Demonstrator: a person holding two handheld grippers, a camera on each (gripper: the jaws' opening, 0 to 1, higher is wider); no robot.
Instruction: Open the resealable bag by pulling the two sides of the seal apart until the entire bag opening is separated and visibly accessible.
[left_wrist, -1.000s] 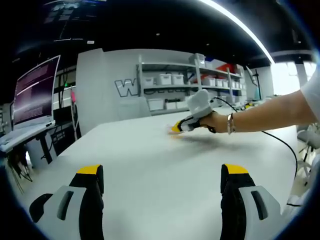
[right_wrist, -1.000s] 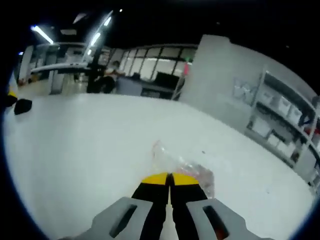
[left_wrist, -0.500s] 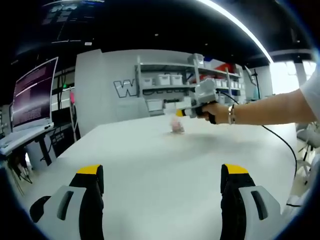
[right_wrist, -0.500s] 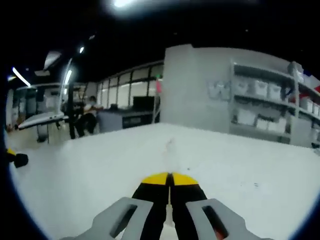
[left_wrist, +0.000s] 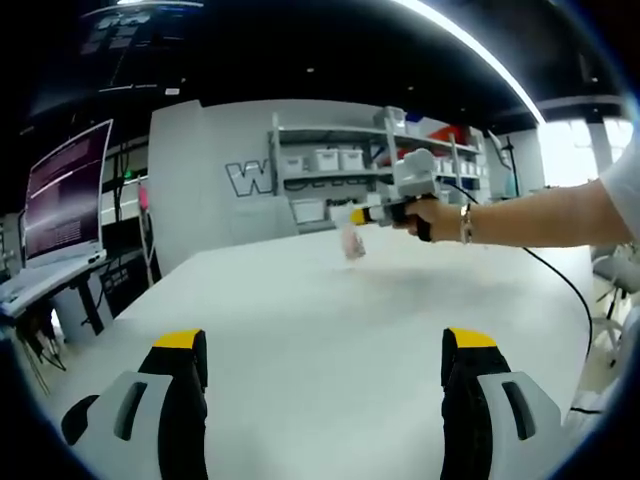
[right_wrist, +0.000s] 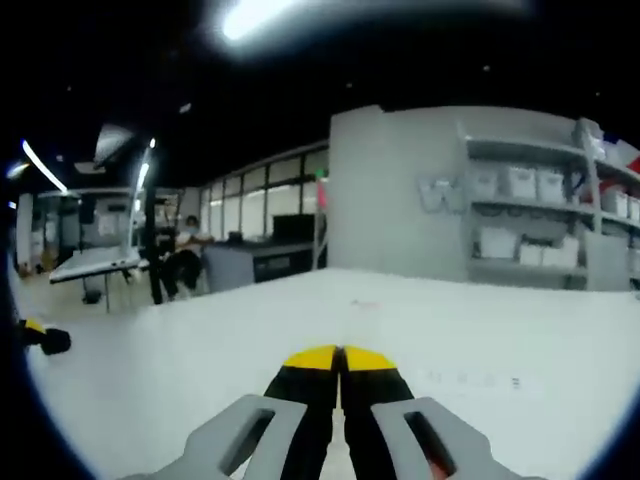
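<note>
In the left gripper view, the left gripper (left_wrist: 325, 375), grey-bodied with black, yellow-tipped jaws, is hovering low over the broad white table (left_wrist: 300, 300) with its jaws standing wide apart and nothing between them. I judge it is being kept open and ready so it can take the free side of the seal. Up at about one o'clock, the right gripper (left_wrist: 354, 215) is being held by a person's hand (left_wrist: 432, 216) above the far part of the table. From its yellow tips the small clear resealable plastic bag (left_wrist: 352, 243) is hanging clear of the table, with something pinkish showing through it. Holding it by the top edge is probably letting the bag's weight pull it straight, which would present the seal for the other jaws. The two grippers are well apart. At ten o'clock a large monitor (left_wrist: 67, 190) is glowing purple, and at twelve o'clock grey shelving with white storage bins (left_wrist: 330, 158) is standing against the wall.

In the right gripper view, the right gripper's jaws are pressed together at six o'clock, the yellow tips meeting. The bag itself is not distinguishable here, being below the jaw line. At nine o'clock a yellow-and-black tip of the left gripper is peeking in at the edge.
</note>
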